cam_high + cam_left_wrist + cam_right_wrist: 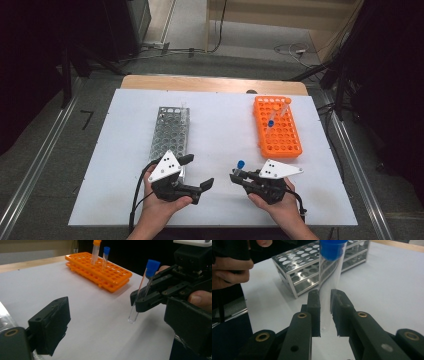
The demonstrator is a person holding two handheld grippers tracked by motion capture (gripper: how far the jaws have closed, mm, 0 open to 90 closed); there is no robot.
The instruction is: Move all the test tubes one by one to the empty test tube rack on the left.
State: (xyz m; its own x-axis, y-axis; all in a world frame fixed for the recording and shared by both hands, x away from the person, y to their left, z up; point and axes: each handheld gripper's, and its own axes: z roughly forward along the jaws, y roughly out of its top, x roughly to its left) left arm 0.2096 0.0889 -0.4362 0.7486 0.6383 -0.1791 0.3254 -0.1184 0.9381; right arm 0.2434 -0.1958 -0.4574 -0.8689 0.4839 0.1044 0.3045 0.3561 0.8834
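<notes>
Nearest the person, at about seven o'clock on the white tabletop, the left gripper has its fingers spread with nothing between them. Beside it, at five o'clock, the right gripper has its fingers pinching a clear blue-capped tube, held roughly upright with its rounded end seemingly just above the tabletop. Farther out, at eleven o'clock, stands a metal rack. At one o'clock lies an orange rack holding a blue-capped tube and an orange-capped tube.
</notes>
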